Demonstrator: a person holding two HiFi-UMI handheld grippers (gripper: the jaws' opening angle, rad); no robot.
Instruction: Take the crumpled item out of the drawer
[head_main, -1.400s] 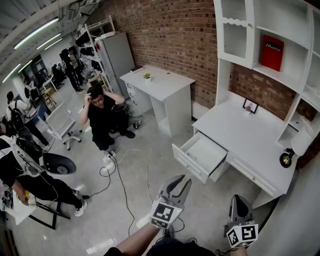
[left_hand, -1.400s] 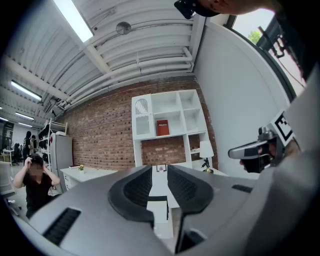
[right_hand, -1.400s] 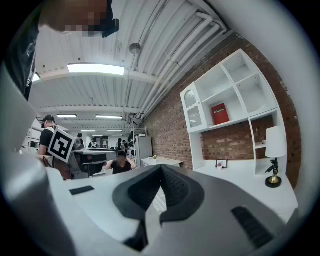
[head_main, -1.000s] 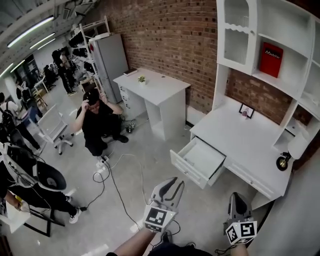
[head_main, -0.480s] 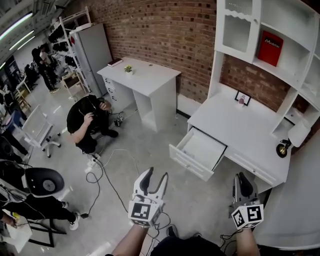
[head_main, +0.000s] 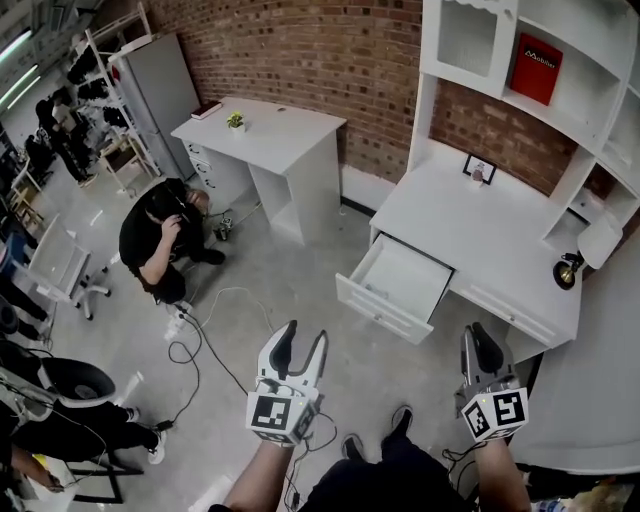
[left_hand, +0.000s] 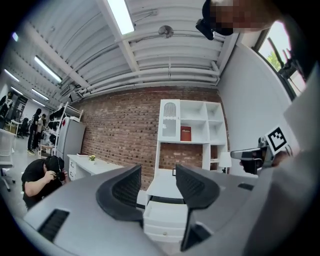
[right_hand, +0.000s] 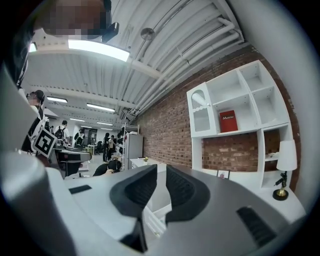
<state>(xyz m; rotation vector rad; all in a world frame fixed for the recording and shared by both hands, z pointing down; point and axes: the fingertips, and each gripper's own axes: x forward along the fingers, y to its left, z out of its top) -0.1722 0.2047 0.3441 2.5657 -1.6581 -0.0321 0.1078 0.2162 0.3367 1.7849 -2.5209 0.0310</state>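
- Red-brown brick wall (head_main: 300, 50) closes the far side of the room, above a pale grey concrete floor (head_main: 300, 260) with thin cables (head_main: 205, 335) trailing over it
- Against the brick stands a white desk (head_main: 470, 235) with a white shelf unit (head_main: 590, 110) rising from its back edge; a red book (head_main: 536, 68) stands in one compartment, a small framed picture (head_main: 479, 170) sits at the back of the desktop, and a lamp (head_main: 570, 270) with a brass base is at the desk's right end
- Left of the desk a smaller white table (head_main: 270, 135) carries a tiny potted plant (head_main: 234, 120), and a tall grey cabinet (head_main: 155, 85) stands further left along the wall
- A person (head_main: 150, 235) in black crouches on the floor near the cables
- The drawer (head_main: 383, 311) at the desk's left end is pulled well out, its inside plain white
- The crumpled item cannot be made out from this far; only the drawer's pale inside shows
- The left gripper (head_main: 305, 333) is held level, well short of the desk; its jaws have just been opening and stand wide apart with nothing in them, the open drawer showing far beyond the gap
- The right gripper (head_main: 478, 335) is also level and well apart from the desk; its jaws have just been opening and are parted by a narrow slit, gripping nothing
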